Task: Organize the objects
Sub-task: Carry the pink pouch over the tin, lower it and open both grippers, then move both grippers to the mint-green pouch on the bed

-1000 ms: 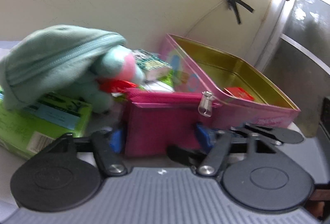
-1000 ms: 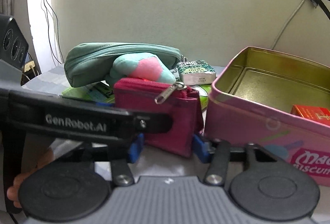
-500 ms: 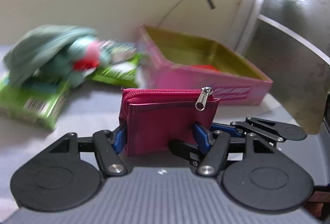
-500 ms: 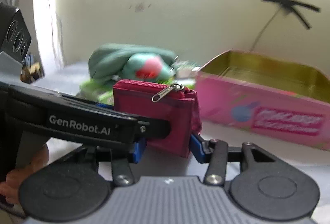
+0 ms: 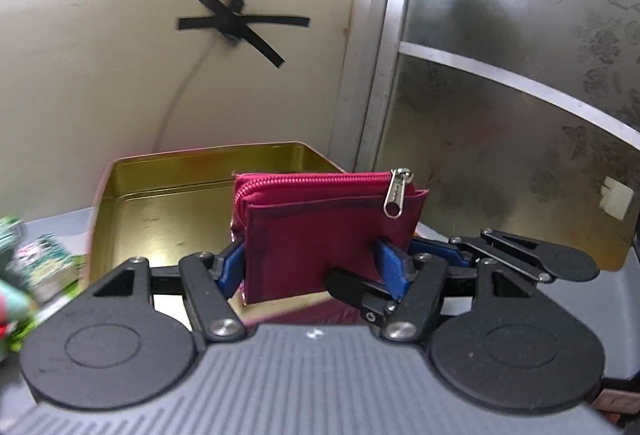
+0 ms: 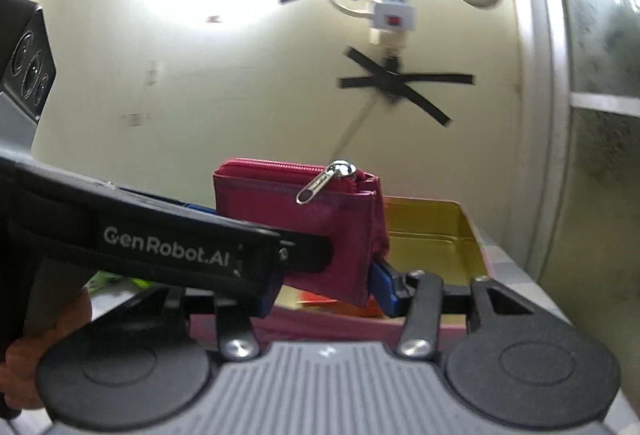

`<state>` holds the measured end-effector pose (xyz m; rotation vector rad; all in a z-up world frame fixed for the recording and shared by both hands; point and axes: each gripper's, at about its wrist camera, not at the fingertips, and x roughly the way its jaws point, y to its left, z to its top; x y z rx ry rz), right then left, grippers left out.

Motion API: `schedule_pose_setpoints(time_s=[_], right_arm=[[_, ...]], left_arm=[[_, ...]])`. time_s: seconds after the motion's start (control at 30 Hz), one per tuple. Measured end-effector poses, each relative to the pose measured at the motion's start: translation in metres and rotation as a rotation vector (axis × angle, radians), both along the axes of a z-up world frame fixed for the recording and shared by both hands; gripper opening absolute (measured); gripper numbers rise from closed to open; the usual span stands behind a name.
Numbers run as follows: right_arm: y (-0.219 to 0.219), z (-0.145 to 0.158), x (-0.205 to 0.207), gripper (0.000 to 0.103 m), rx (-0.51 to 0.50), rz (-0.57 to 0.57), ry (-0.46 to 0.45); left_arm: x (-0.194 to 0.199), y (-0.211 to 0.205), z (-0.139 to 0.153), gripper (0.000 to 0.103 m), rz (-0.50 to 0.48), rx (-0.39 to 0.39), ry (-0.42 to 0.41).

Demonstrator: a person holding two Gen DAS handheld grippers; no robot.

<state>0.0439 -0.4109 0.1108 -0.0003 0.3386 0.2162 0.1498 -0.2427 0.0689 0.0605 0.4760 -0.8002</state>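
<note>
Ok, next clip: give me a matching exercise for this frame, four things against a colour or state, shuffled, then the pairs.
Things:
1. pouch
2. tin
3. zipper pull
4. tape cross

Descriptions:
A. black, stuck on the wall
B. magenta, clamped by both hand-held grippers
C. open, gold inside
D. silver, hanging at the pouch's top

Pairs: 1-B, 2-C, 3-D, 4-A

The red pouch (image 5: 320, 235) looks like matt woven cloth, with a shiny metal zip pull (image 5: 397, 195). The open tin (image 5: 160, 203) is glossy gold metal inside. The far door panel (image 5: 520, 95) is frosted, patterned glass in a dull metal frame.
</note>
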Motion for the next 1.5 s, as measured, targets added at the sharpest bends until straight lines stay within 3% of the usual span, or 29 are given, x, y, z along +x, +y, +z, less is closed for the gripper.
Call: schedule_pose_setpoints(time_s=[0.3, 0.5, 0.6, 0.8, 1.0, 1.2, 1.37, 1.5], right_arm=[[-0.035, -0.018, 0.042, 0.049, -0.031, -0.029, 0.050], [-0.034, -0.025, 0.050, 0.058, -0.048, -0.044, 0.054], [-0.032, -0.028, 0.050, 0.074, -0.049, -0.071, 0.056], [-0.035, -0.023, 0.039, 0.077, -0.014, -0.098, 0.023], [-0.016, -0.011, 0.004, 0.077, -0.010, -0.084, -0.111], [0.030, -0.008, -0.016, 0.076, -0.016, 0.045, -0.139], [0.084, -0.022, -0.022, 0.077, -0.095, 0.189, -0.062], [0.114, -0.036, -0.022, 0.077, -0.035, 0.282, 0.041]], left_arm=[[0.041, -0.048, -0.021, 0.073, -0.002, 0.020, 0.100], [0.051, -0.061, -0.031, 0.073, 0.001, 0.035, 0.136], [0.051, -0.062, -0.034, 0.073, 0.022, 0.051, 0.127], [0.040, -0.055, -0.026, 0.073, 0.016, 0.033, 0.072], [0.012, -0.014, -0.011, 0.074, 0.022, -0.021, -0.009], [-0.013, 0.055, -0.017, 0.076, 0.083, -0.042, -0.056], [-0.029, 0.120, -0.030, 0.077, 0.203, -0.006, -0.126], [-0.033, 0.173, -0.041, 0.084, 0.328, 0.082, -0.230]])
